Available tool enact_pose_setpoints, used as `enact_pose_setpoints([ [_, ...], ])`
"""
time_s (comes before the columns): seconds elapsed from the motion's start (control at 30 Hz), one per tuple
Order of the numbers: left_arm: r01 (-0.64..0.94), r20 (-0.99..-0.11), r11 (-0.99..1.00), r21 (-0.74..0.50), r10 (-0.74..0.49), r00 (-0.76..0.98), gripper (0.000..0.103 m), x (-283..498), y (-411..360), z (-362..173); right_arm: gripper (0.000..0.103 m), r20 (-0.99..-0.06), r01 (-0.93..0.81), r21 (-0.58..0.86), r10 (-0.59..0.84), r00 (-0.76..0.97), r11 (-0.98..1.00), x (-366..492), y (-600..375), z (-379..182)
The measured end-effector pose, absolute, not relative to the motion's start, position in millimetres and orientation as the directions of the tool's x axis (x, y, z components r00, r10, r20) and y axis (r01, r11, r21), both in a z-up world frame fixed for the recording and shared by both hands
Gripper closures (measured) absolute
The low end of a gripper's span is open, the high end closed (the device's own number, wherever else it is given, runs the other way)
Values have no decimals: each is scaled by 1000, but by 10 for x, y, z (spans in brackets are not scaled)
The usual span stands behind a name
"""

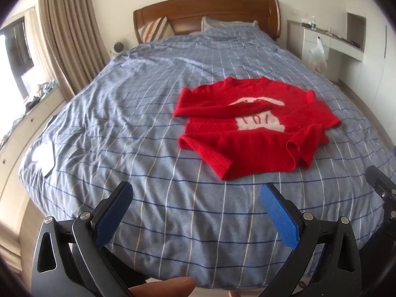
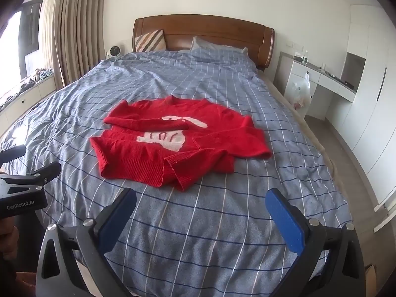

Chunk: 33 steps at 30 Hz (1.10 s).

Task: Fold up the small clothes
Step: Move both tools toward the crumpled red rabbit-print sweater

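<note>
Red sweater (image 1: 250, 126) lies on the bed (image 1: 148, 128), toward its near half and right of centre; one sleeve is laid across the chest, the right side is bunched and the hem corner turned up; folding judged barely begun, body folds outstanding. Left hand-held gripper (image 1: 196, 199) and right hand-held gripper (image 2: 200, 204) hover short of the garment, both spread wide and holding nothing. Striped cushion (image 1: 154, 28) and pillow (image 1: 222, 23) sit far off at the headboard; nothing obstructs the approach.
</note>
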<state>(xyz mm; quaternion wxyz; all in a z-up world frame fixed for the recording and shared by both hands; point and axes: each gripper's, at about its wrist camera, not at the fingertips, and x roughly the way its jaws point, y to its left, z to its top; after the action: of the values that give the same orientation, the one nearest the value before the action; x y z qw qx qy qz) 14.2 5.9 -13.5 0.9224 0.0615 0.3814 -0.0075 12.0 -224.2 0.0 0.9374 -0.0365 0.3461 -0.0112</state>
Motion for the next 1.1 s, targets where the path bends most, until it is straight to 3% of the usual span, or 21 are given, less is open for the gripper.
enact_pose_setpoints([
  [1.1, 103, -733, 991, 88, -5, 680, 0, 98, 64, -206, 0, -699, 54, -66, -85, 710, 996, 129, -2299, -166],
])
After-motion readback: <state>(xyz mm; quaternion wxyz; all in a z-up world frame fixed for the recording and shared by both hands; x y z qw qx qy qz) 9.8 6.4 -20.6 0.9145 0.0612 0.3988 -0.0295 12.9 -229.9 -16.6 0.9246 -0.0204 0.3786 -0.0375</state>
